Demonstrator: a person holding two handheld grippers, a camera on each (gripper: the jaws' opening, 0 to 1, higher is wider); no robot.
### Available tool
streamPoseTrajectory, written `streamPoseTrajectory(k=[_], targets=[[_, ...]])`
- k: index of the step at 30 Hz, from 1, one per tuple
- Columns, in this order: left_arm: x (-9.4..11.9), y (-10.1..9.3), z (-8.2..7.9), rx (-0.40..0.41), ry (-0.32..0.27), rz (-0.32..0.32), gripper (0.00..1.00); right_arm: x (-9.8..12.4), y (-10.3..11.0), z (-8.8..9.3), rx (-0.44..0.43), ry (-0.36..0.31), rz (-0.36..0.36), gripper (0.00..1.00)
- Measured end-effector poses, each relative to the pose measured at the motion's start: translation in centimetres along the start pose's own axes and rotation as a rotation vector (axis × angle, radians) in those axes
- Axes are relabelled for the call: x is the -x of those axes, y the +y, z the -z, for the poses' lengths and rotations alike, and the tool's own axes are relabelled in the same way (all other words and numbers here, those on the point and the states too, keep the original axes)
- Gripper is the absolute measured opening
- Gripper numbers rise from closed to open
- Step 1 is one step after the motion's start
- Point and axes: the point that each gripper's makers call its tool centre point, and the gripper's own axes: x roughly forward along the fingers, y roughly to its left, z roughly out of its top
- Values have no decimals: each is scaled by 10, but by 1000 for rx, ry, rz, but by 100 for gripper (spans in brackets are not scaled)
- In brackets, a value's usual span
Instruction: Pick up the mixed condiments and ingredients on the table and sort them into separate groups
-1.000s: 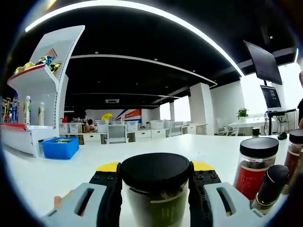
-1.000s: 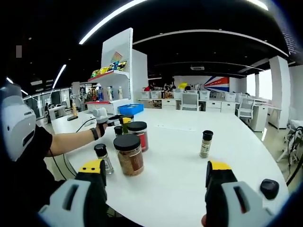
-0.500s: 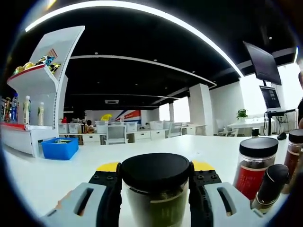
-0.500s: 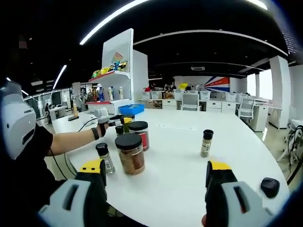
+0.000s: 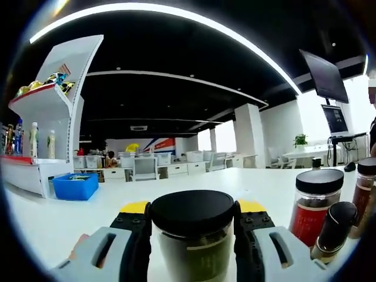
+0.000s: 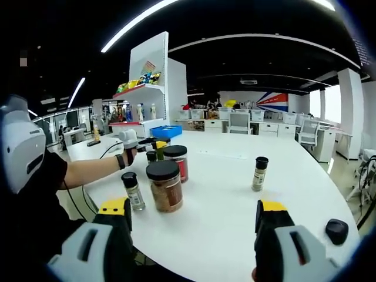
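My left gripper [image 5: 192, 207] is shut on a black-lidded jar of green contents [image 5: 192, 241], held just above the white table [image 5: 53, 223]. To its right stand a red-labelled jar [image 5: 314, 202], a small dark-capped bottle [image 5: 332, 229] and the edge of another jar [image 5: 365, 188]. In the right gripper view my right gripper [image 6: 192, 207] is open over the table's near edge, nothing between its jaws. Ahead of it stand a brown-filled jar [image 6: 165, 187], a small shaker [image 6: 133, 191], the red-labelled jar [image 6: 175, 163] and a lone spice bottle [image 6: 259, 173]. The left gripper [image 6: 138, 145] shows behind them.
A person's arm [image 6: 88, 170] reaches in from the left. A white display shelf [image 6: 147, 76] and a blue bin [image 6: 164, 131] stand at the table's far end. A small black round object [image 6: 336, 230] lies at the near right. Office desks and chairs lie beyond.
The right gripper view has crept a little closer to the jars. The left gripper keeps its hold on the green jar, nearly still.
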Motion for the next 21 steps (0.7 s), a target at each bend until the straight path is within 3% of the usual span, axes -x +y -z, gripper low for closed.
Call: streamPoseTrajectory(k=[9,21], targets=[[3,-5,-3,-18,-4,32,68,0,1,0,1,-3,-2,84],[33,2,-40,-3,-55,37,82,3,-1,-2,0,-11,5,84]])
